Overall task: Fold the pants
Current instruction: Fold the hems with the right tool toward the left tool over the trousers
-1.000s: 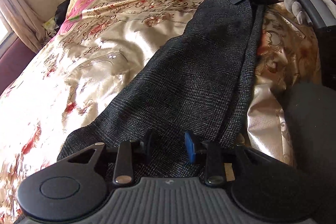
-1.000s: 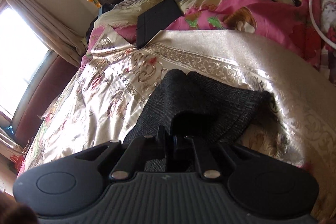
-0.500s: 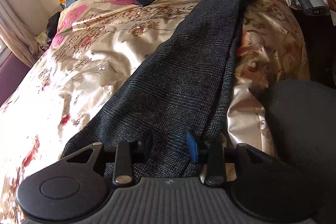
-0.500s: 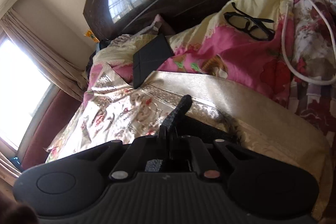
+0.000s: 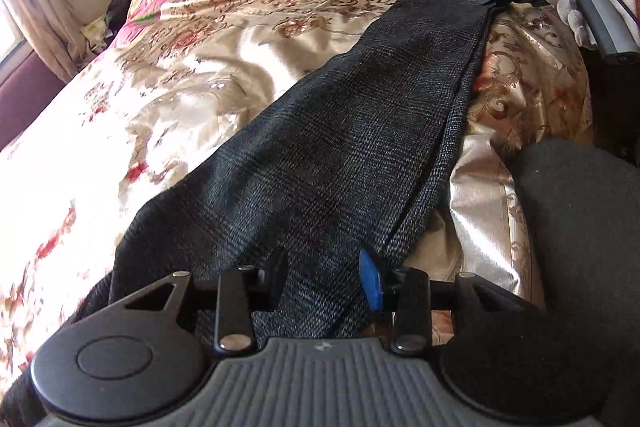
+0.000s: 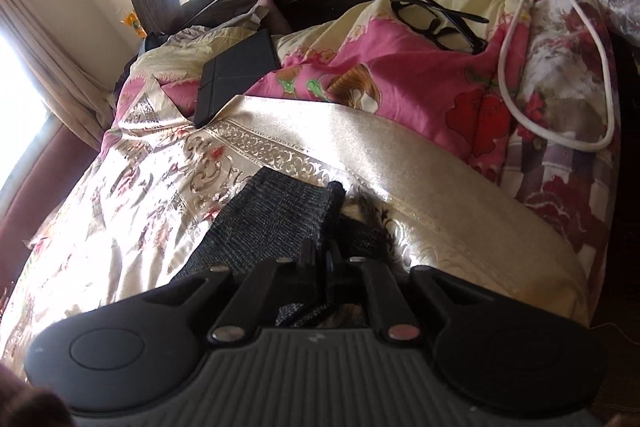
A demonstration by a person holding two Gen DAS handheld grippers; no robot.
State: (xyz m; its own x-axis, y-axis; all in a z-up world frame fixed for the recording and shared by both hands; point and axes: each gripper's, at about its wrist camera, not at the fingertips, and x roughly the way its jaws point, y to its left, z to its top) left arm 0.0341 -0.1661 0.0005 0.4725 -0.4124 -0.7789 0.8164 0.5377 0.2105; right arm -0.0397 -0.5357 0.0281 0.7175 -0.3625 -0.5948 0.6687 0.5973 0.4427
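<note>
1. We have the dark grey checked pants [image 5: 360, 155] laid lengthwise on the satin bedspread [image 5: 180, 75], running from 6 o'clock up to 1 o'clock in the left wrist view.
2. Our right claw [image 6: 326, 255] is pinched tight on the far corner of the pants, at 1 o'clock.
3. Our left claw [image 5: 324, 281] has just been widening; its jaws stand part open astride the near end, cloth between them, pads not pressing.
4. Risk: with one end freed, a pull from the right claw could drag the pants askew on the slippery satin.
5. The thin pinch could slip, so layers separate.
6. The tablet [image 6: 236, 79] and glasses [image 6: 436, 19] lie well apart.
</note>
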